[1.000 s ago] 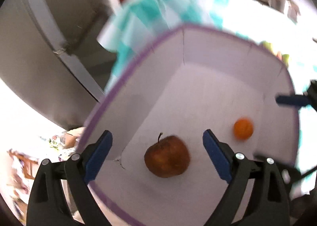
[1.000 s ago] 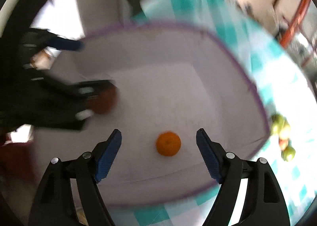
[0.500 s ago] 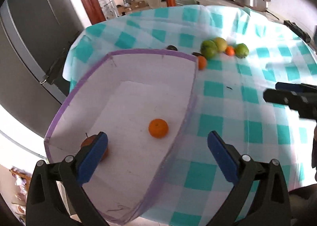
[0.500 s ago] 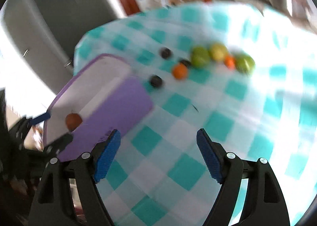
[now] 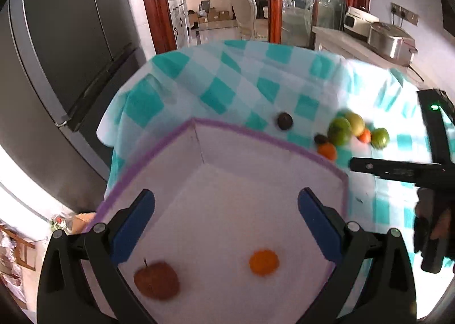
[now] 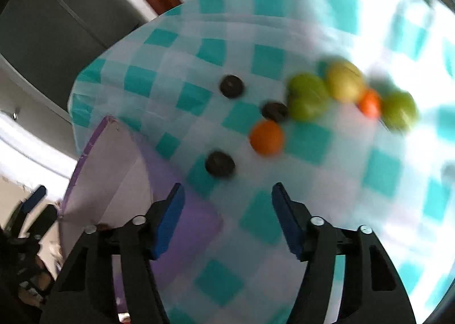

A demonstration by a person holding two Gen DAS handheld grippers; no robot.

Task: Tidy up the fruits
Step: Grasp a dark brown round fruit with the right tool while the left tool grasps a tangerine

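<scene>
Two fruits already lie on the floor of the purple-rimmed box [image 5: 256, 142]: a reddish apple [image 5: 156, 280] near its left corner and a small orange [image 5: 264, 262] well apart to its right. The rest wait loose on the checked cloth of the bench [image 6: 312, 139]: an orange mandarin [image 6: 266, 136] nearest, three dark round fruits, of which one [image 6: 219, 164] sits just beside the box wall, and farther off a blurred cluster of green and yellow fruit [image 6: 308, 99].

The left claw [image 5: 226, 211] hovers over the box with its blue pads wide apart, holding nothing. The right claw [image 6: 227, 204] is also spread and empty, aimed at the bench just short of the dark fruit and the mandarin.

The step in hand looks like reaching for the next fruit. To do it well, I would slow the right claw, since its view is smeared, centre one fruit squarely between the pads, and close at its widest girth so the round skin does not squirt out sideways.
</scene>
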